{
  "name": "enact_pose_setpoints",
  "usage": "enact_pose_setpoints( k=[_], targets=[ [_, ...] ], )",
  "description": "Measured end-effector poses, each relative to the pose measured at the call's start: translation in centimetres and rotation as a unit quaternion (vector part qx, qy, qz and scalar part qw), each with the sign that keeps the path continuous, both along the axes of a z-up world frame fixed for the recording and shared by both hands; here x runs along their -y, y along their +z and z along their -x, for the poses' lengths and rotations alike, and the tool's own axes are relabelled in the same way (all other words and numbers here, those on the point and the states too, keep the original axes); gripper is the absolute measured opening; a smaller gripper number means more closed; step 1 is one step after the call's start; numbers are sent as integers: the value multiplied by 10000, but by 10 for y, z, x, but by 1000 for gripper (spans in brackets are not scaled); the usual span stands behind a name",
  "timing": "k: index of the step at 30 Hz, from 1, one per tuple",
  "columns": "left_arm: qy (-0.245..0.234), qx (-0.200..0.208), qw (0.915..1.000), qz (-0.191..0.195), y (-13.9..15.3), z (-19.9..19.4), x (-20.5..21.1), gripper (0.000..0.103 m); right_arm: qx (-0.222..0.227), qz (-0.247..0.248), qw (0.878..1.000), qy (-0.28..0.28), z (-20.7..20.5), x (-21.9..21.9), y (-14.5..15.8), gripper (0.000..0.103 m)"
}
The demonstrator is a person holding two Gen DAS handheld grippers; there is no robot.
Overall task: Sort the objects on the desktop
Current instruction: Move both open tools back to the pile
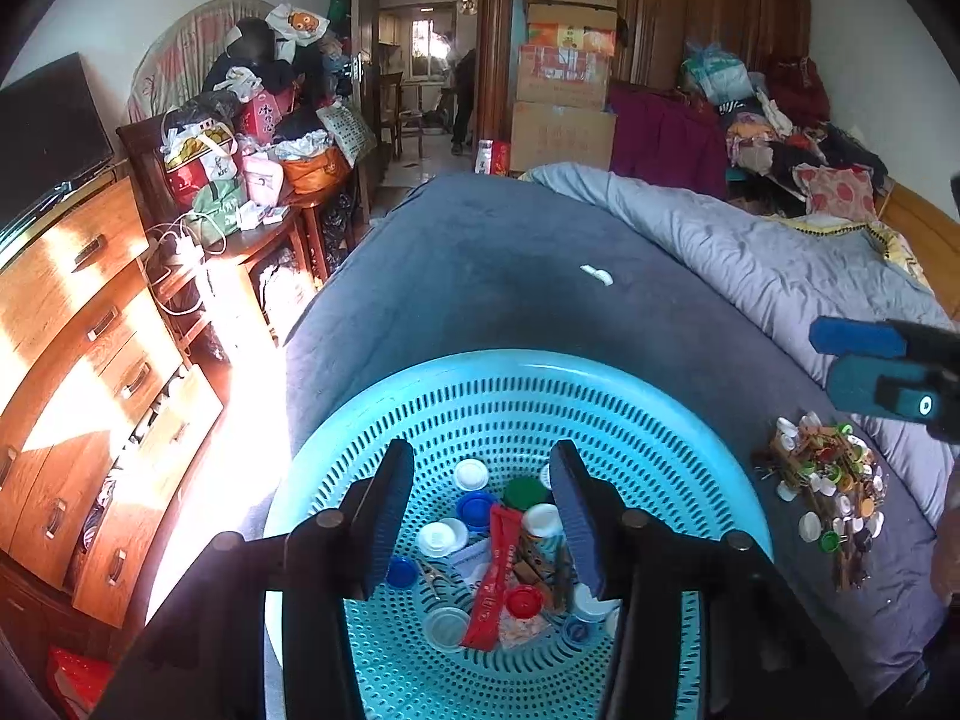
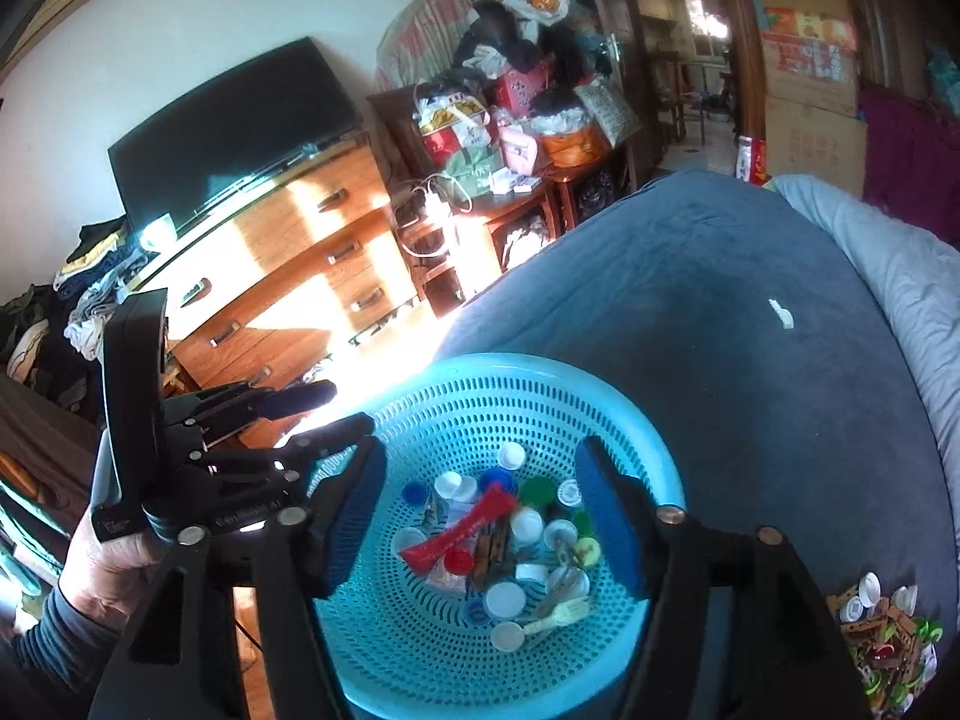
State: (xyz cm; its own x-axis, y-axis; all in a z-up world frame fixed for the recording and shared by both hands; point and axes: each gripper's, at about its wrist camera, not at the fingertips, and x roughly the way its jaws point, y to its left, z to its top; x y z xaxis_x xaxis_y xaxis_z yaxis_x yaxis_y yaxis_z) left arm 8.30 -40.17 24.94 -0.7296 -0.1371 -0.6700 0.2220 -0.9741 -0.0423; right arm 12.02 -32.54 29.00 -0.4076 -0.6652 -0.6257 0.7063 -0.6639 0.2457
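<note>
Hovering over the turquoise basket (image 1: 600, 384): left gripper (image 1: 480, 516) and right gripper (image 2: 489, 516), both with jaws apart, nothing between the pads. Basket sits on the dark blue bedspread (image 1: 510, 276) and holds bottle caps (image 2: 505, 599), a red packet (image 2: 462, 531), clothespins. Unsorted pile (image 1: 825, 489) of caps and clips lies beside it, apart. Farther off, a small white piece (image 1: 597, 275) alone on the bed.
</note>
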Motion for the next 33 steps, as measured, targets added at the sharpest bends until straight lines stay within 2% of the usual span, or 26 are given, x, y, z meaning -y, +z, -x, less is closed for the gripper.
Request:
enact_pose_setpoints(
  k=[2, 5, 9, 11, 14, 18, 20, 23, 26, 29, 31, 33],
  targets=[
    [-121, -142, 9998, -11, 6, -9, -17, 57, -143, 49, 9998, -119, -15, -30, -6, 83],
    [-440, -287, 9986, 55, 7, -23, -58, 62, -220, -6, 9988, -439, -37, -82, -28, 88],
    [-1060, -301, 9939, 13, -8, -37, -131, 63, -54, -278, 9932, -1128, -75, -176, -87, 88],
    [-1345, -259, 9905, -103, -23, -41, -171, 65, 191, -528, 9871, -1501, -91, -220, -121, 90],
    [-1705, 35, 9849, -302, -58, -40, -233, 72, 740, -736, 9733, -2046, -114, -289, -173, 90],
    [-1967, 575, 9782, -339, -112, -27, -303, 74, 899, -1139, 9537, -2635, -137, -362, -214, 92],
    [-1929, 789, 9778, -204, -140, -16, -330, 77, 981, -1232, 9449, -2871, -137, -389, -228, 100],
    [-1560, 864, 9839, 72, -172, 1, -353, 77, 1069, -1161, 9313, -3283, -125, -419, -244, 102],
    [-1072, 852, 9903, 239, -198, 18, -365, 80, 1100, -1015, 9240, -3518, -112, -439, -258, 102],
    [-854, 937, 9907, 500, -214, 30, -378, 82, 1128, -951, 9207, -3613, -103, -441, -268, 103],
    [-788, 1026, 9897, 609, -221, 37, -383, 89, 975, -965, 9203, -3663, -98, -441, -272, 103],
    [-730, 1060, 9889, 741, -225, 41, -380, 101, 844, -1020, 9202, -3684, -98, -439, -275, 103]
  ],
)
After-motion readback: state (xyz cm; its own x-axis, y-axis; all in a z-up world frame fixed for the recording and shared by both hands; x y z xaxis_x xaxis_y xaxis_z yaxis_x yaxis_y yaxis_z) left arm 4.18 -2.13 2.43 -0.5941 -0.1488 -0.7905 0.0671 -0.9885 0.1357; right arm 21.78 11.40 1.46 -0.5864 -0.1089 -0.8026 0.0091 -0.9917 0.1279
